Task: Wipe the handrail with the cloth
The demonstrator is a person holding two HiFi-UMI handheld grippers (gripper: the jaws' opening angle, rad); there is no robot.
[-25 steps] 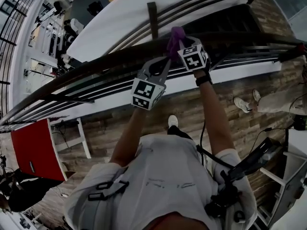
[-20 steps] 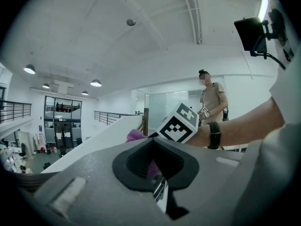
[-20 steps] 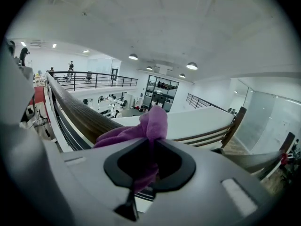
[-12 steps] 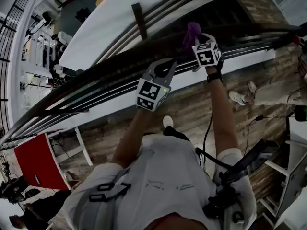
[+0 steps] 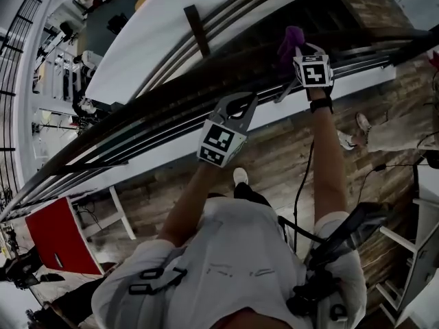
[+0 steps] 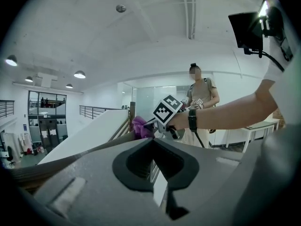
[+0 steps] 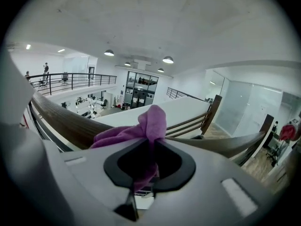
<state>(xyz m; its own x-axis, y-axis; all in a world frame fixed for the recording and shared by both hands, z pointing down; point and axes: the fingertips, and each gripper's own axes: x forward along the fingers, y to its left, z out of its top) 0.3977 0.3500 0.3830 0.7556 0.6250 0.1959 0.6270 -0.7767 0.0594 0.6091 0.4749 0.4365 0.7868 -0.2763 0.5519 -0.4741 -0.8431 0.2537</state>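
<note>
The right gripper (image 5: 296,55) has slid further toward the upper right of the head view over the last second, carrying the purple cloth (image 5: 291,40) along the dark wooden handrail (image 5: 158,91). That reads to me as a wiping stroke under way, with the stretch of rail toward the lower left most likely already covered and the run toward the right edge still to do. The claw is pinching the cloth: in the right gripper view its jaws are closed on a fold, one bunch standing up above the tips, a flap draped to the left onto the top of the rail, and a tail hanging down between the jaws. The right arm is stretched nearly straight out in front of the person, the marker cube facing up and the wrist turned so the jaws point across the rail. The left gripper (image 5: 240,103) has barely shifted; it sits lower, near the centre of the head view, on the person's side of the rail with the elbow bent. Its jaws are pressed together on nothing and aim toward the cloth, taking no part in the wipe.
</note>
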